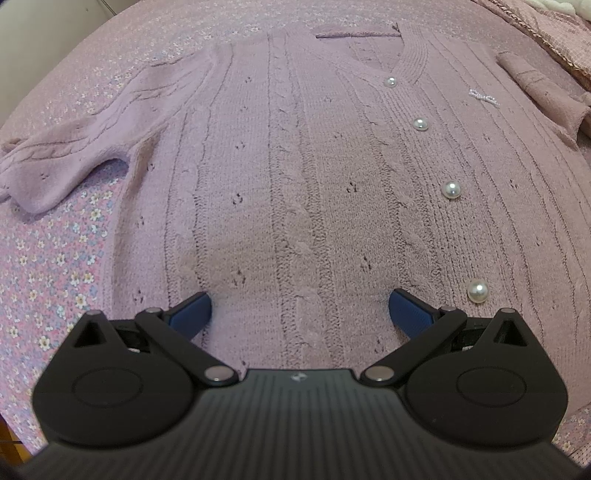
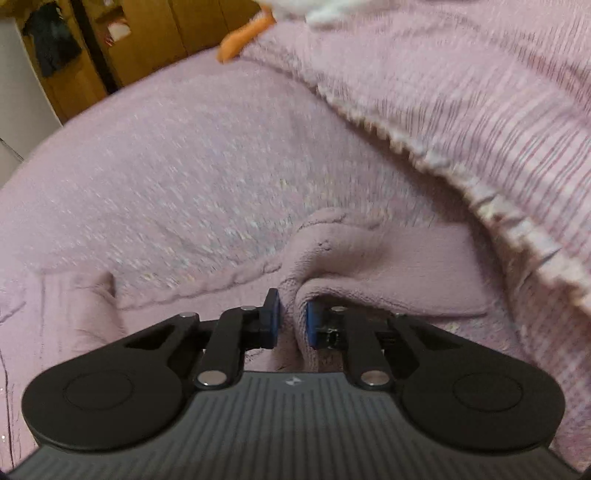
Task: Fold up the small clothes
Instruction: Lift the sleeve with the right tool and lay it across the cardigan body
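**Right tool clamped on a cardigan sleeve; left tool spread wide over the hem**

The right tool (image 2: 291, 317) is seen nearly closed, its blue pads (image 2: 275, 319) pressed on a bunched fold of the mauve sleeve (image 2: 369, 266). No earlier view is given, so only the grip itself can be stated. The gathered knit is pinched upright between the pads, and the rest of the sleeve is spread beyond and to the right of them, flat on the bed (image 2: 184, 166). The view is blurred. Beyond the sleeve, a pink striped blanket (image 2: 480, 92) with a frilled edge is laid across the far right part of the bed. An orange soft object (image 2: 240, 40) is seen at the far edge, and a wooden cabinet (image 2: 147, 33) stands behind the bed.

The left tool (image 1: 299, 314) is held wide open, nothing between its blue pads (image 1: 192, 314), and it is poised over the lower part of the cardigan (image 1: 295, 166). Whether the pads touch the knit cannot be told. The cardigan is laid flat, front up, its long axis running away from the tool, hem nearest and V-neck towards the far edge of the bed. A row of pearl buttons (image 1: 451, 190) runs along that axis, right of centre. The other sleeve (image 1: 74, 155) is stretched out to the left over the floral bedsheet (image 1: 55, 277).
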### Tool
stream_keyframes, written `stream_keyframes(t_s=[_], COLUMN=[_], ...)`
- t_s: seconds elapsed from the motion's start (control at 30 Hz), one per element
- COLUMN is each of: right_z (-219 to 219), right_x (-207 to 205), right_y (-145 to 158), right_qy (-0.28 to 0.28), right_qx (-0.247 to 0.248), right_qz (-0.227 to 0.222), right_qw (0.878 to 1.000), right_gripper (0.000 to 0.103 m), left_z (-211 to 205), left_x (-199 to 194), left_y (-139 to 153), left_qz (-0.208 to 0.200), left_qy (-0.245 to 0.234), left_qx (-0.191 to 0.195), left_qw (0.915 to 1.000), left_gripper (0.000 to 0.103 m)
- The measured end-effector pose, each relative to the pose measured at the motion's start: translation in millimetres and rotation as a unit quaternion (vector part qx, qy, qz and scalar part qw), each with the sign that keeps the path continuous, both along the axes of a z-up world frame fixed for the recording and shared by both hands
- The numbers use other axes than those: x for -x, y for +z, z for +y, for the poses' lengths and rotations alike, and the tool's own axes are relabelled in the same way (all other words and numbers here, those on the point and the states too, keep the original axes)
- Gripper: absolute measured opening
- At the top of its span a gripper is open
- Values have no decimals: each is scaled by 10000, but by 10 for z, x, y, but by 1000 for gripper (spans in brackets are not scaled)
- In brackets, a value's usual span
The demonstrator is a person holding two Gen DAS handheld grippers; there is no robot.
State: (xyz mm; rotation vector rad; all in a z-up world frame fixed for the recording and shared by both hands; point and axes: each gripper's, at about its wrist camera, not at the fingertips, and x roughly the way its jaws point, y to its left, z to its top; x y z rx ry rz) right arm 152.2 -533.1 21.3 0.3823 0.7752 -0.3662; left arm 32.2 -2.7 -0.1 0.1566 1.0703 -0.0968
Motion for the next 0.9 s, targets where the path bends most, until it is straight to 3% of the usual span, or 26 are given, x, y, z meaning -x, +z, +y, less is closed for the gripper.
stream_keyframes(t_s=[0.3, 0.47, 0.9], right_z=[93, 266, 1672], right_x=[449, 619, 350], right_y=[722, 1049, 1618], right_qy=[-129, -44, 890], right_qx=[209, 37, -314], right_qz=[-611, -867, -1316], right_qw=[9978, 9962, 9868], right_gripper=[15, 15, 15], left_z=[-4, 47, 432], left_x=[20, 43, 29], left_y=[7, 36, 436], left_qz=[-118, -150, -702], left_qy=[18, -42, 219], left_qx=[14, 116, 115], left_qw=[9999, 9998, 9972], left_gripper=[103, 103, 103])
